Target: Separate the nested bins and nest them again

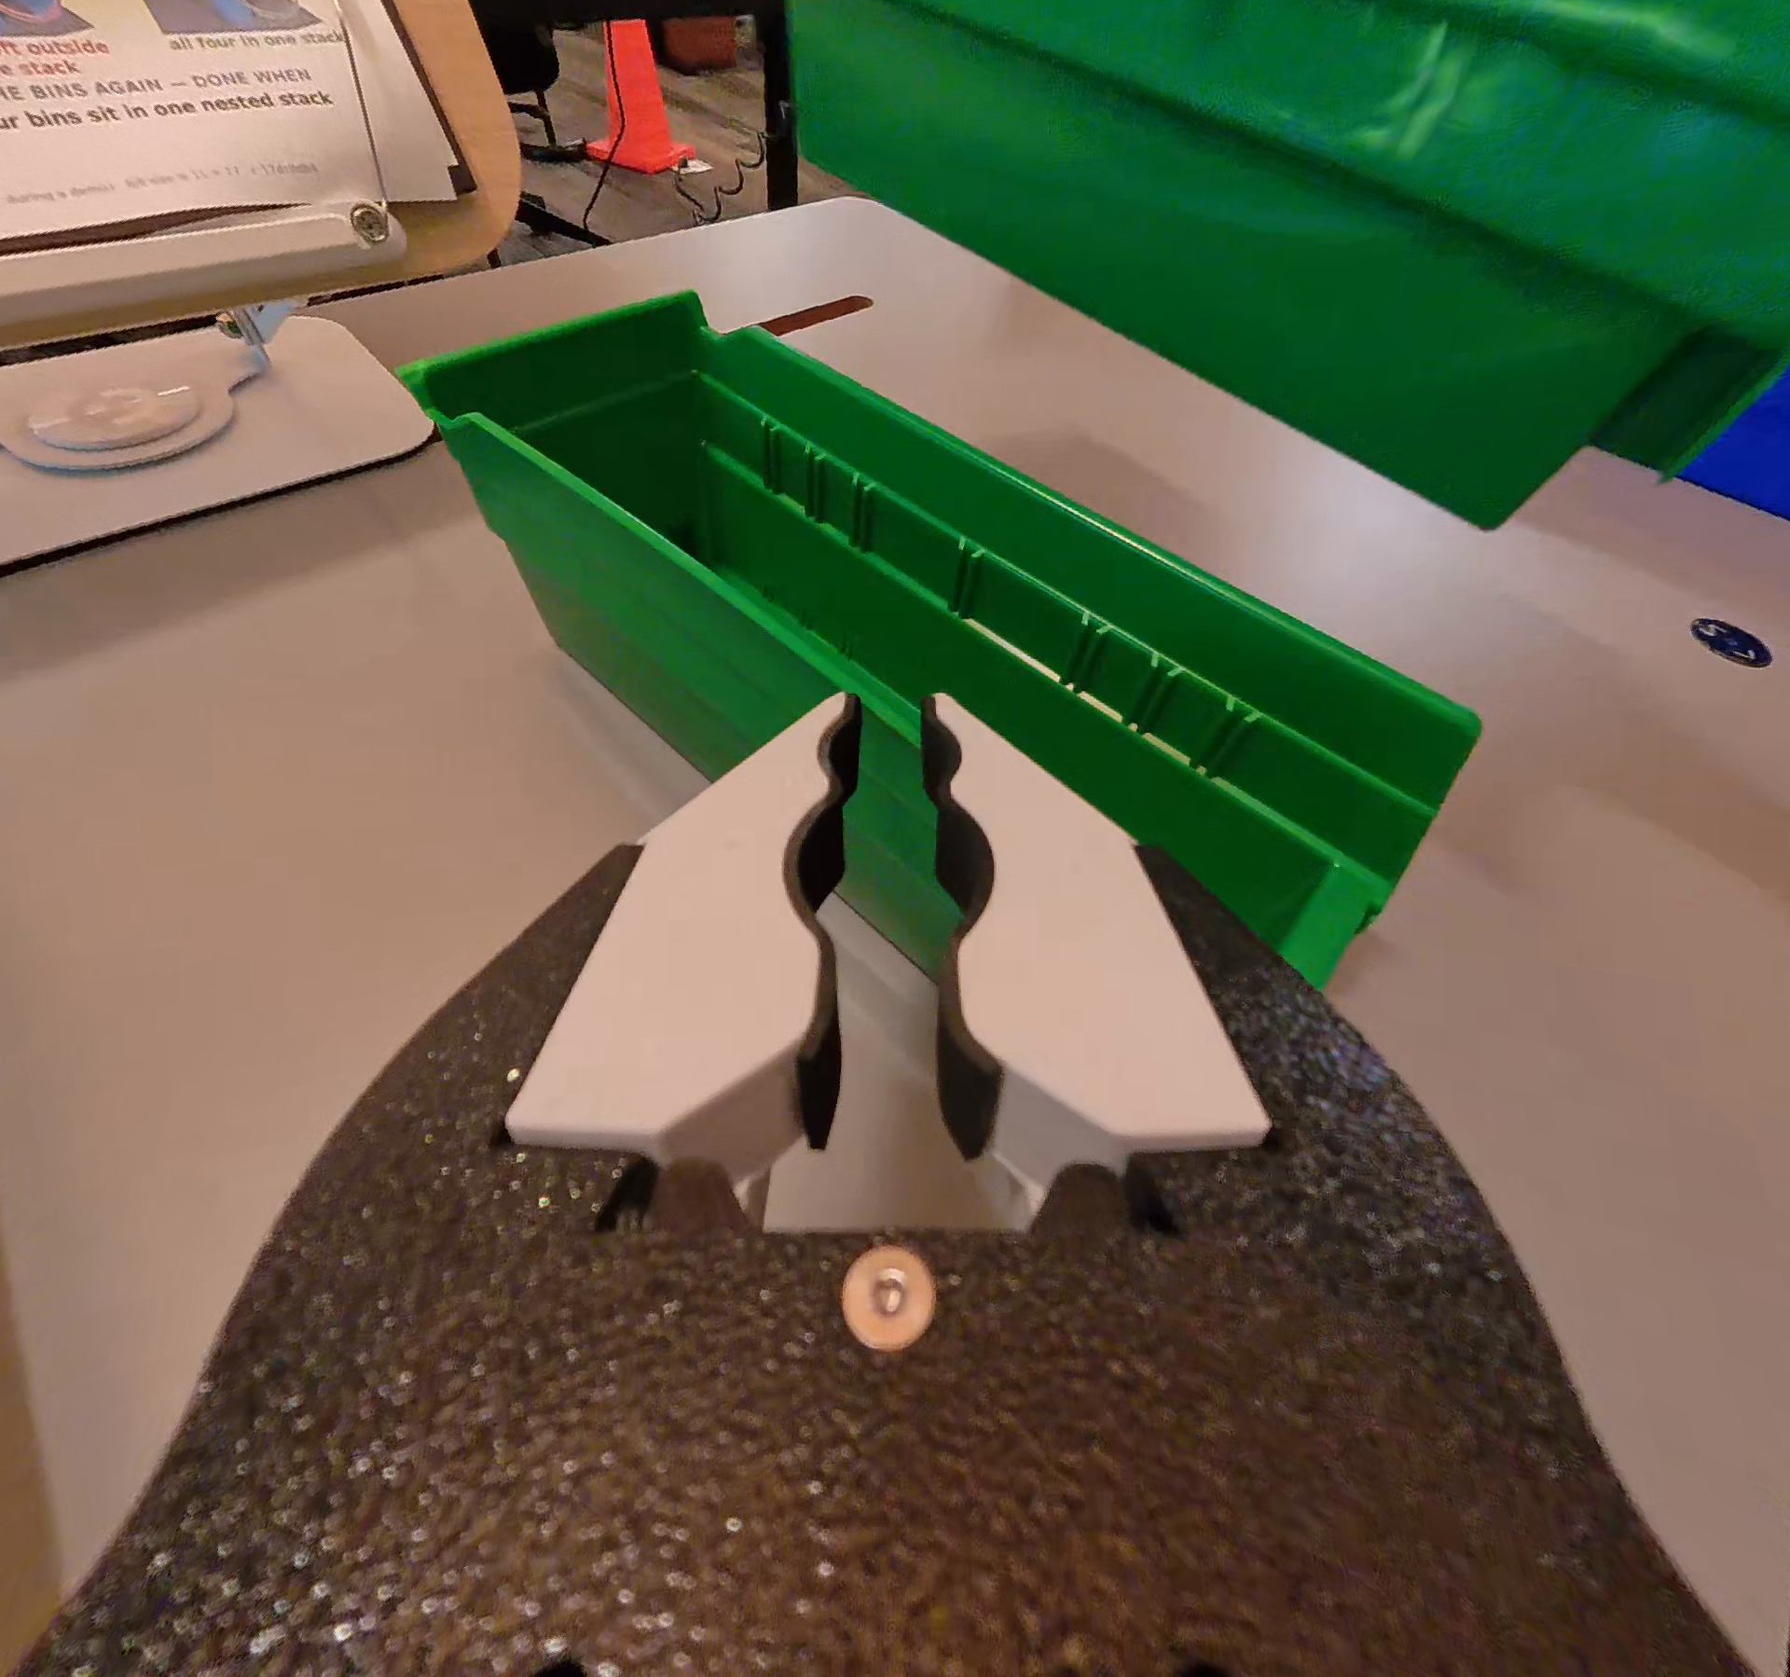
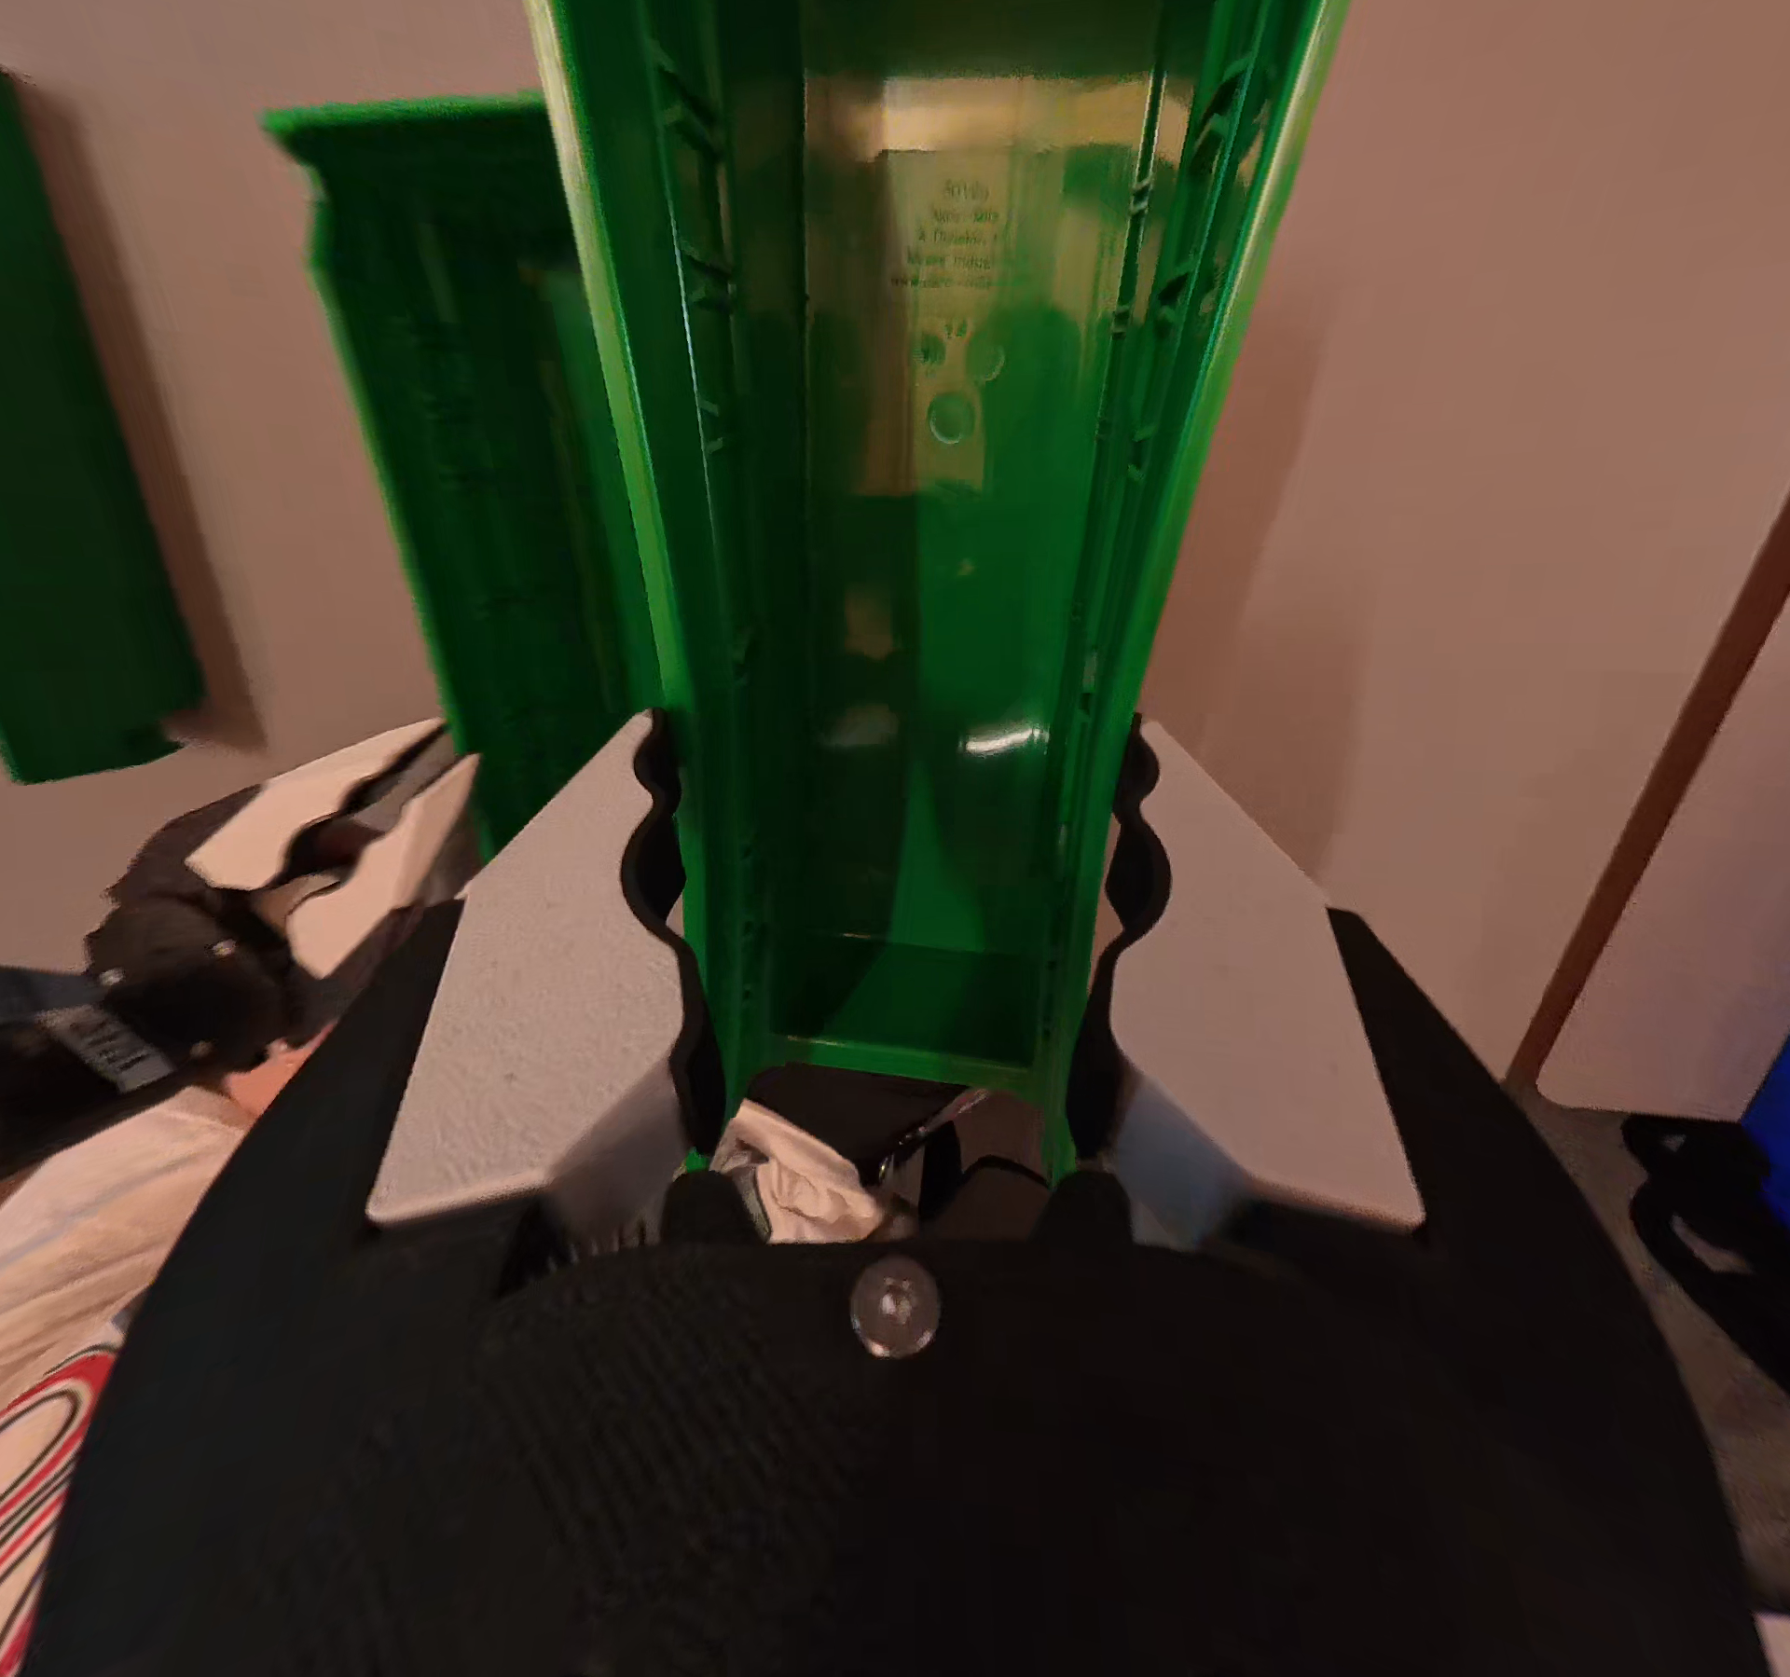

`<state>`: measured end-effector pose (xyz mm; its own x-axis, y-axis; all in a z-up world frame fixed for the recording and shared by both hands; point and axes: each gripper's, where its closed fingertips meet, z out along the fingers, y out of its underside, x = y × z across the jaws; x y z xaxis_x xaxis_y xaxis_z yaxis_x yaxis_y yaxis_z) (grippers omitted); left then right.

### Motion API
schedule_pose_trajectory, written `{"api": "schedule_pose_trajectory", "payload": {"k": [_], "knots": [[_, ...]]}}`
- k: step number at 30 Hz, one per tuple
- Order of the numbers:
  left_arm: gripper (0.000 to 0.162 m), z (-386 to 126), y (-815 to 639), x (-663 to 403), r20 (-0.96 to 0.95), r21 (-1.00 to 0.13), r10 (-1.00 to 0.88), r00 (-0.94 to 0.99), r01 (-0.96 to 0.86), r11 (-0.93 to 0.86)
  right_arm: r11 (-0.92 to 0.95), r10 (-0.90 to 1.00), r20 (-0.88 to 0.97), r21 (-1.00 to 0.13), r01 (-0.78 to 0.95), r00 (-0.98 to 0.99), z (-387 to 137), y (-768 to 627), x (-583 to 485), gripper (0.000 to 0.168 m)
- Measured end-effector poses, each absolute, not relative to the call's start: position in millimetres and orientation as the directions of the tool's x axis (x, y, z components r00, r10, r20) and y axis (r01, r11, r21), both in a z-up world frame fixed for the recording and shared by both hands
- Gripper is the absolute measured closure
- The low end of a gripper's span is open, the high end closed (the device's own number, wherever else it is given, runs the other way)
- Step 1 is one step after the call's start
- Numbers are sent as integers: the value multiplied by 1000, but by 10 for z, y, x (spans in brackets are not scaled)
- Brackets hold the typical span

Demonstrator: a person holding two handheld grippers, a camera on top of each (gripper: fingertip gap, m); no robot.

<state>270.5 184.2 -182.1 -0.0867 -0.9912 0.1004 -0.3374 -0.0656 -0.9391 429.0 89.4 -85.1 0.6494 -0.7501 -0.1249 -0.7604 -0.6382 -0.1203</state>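
Gripping long green plastic bin [image 2: 978, 468] by both side walls, right tongs [image 2: 896, 749] hold it above grey tabletop [image 1: 242, 759]; left tongs [image 1: 891, 710] slightly open, empty, near 2nd green bin [image 1: 969, 565] resting on tabletop.

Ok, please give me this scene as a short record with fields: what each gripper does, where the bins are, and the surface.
left gripper: empty, fingers slightly apart, at the near wall of the bin on table
right gripper: shut on lifted bin, fingers outside both long walls
third bin: lies on the table, far left in right wrist view
surface: grey table
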Motion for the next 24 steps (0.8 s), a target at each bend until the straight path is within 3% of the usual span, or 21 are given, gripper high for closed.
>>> {"api": "schedule_pose_trajectory", "payload": {"k": [10, 24], "knots": [[152, -1820, 1850, 2723, 119, -945, -989, -86, -317, -86, -550, -828, -113, -28, -834, 550, -1746, 245, 4839, 76], [151, -1796, 1852, 2720, 173, -959, -982, -74, -240, -150, -638, -750, -145, -100, -764, 645, -2050, 369, 5276, 71]]}}
